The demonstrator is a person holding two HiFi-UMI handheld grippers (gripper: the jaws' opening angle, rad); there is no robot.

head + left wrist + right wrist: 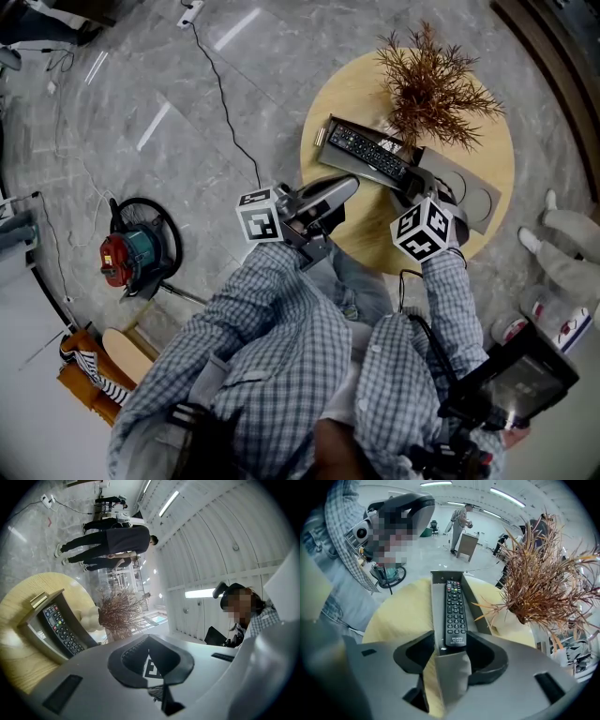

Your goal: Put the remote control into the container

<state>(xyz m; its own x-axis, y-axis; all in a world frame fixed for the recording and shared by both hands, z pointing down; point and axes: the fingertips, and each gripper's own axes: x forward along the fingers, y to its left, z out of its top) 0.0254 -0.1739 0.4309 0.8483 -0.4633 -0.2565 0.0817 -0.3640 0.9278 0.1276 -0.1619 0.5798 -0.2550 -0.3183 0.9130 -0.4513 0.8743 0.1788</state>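
A black remote control [367, 152] [61, 630] [455, 616] lies lengthwise in a long grey container [330, 129] [35, 620] [437, 602] on the round wooden table [361, 239]. My right gripper [412, 183] [454, 654] is at the remote's near end. Its jaws sit against both sides of the remote, over the container's floor. My left gripper [349, 184] [164, 691] hovers shut and empty at the table's near edge, just left of the container.
A dried brown plant [431, 84] [543, 583] in a white vase [86, 618] stands right behind the container. On the floor to the left are a red and teal machine [131, 253] and a cable [225, 103]. People [108, 541] stand farther off.
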